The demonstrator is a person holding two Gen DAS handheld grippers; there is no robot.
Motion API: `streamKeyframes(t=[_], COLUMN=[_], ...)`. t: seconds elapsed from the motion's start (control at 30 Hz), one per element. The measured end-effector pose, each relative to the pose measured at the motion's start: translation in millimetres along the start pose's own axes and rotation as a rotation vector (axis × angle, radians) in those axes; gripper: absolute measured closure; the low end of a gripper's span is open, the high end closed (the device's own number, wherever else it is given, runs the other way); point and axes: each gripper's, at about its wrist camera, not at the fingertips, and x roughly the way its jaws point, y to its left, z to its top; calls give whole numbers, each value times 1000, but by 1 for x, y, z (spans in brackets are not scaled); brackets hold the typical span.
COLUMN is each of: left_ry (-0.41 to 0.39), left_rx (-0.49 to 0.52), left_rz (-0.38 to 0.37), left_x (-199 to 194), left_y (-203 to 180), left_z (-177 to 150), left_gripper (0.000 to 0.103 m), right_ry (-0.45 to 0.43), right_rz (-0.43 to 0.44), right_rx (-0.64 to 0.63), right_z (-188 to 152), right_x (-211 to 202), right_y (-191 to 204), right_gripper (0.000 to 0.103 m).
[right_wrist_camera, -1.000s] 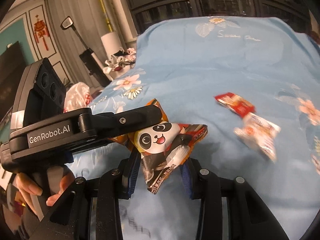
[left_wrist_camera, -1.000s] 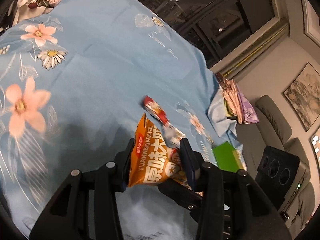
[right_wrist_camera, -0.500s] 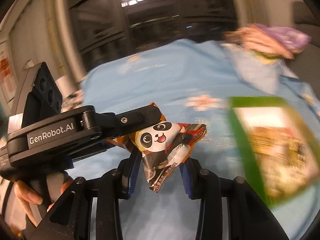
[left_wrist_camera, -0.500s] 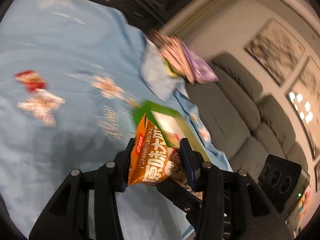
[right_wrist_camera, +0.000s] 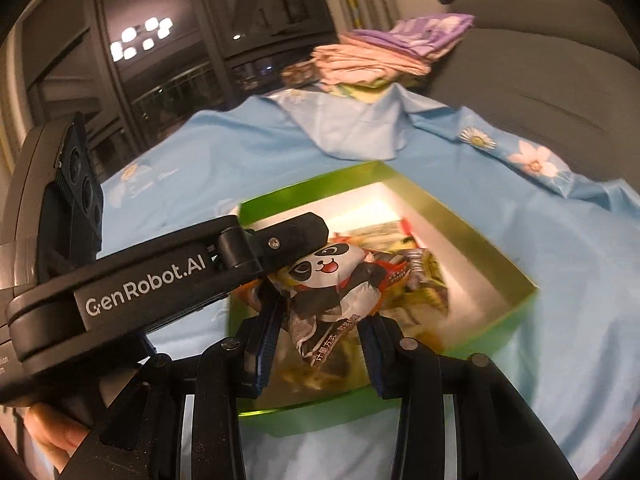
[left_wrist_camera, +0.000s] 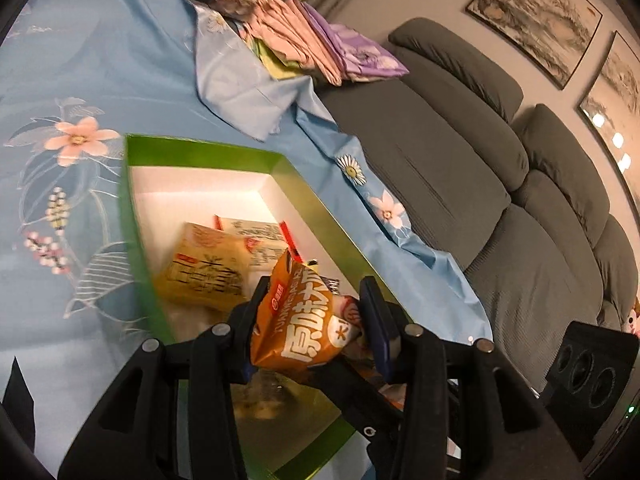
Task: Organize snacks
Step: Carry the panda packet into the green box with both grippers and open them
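Both grippers are swinging over the green-walled cardboard box [left_wrist_camera: 208, 156], left gripper [left_wrist_camera: 310, 312] pinching the orange crinkly snack packet [left_wrist_camera: 304, 320], right gripper [right_wrist_camera: 316, 330] pinching the panda-printed packet [right_wrist_camera: 332, 280]; lowering inside before releasing seems wise.

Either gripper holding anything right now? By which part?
Both. Left gripper pinches the orange packet across its middle; right gripper grips the panda packet by its lower end, over the green box.

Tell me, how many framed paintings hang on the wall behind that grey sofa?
2: one framed landscape painting above the grey sofa, the second right of it, cut by the picture's edge. More may hang out of view.
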Motion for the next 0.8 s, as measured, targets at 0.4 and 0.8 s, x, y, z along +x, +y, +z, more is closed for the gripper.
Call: streamKeyframes(t=[0.4,0.8], left_ry=[19,-195], left_rx=[-18,133], left_rz=[25,279], left_x=[12,-67], left_y=[-4,-5], left_z=[3,15], left_gripper=[2,0], right_ry=[-4,-84], right_rz=[11,41], right_rx=[23,-38], right_z=[1,9], right_x=[1,-30], right_y=[-7,7], right_gripper=[50,4])
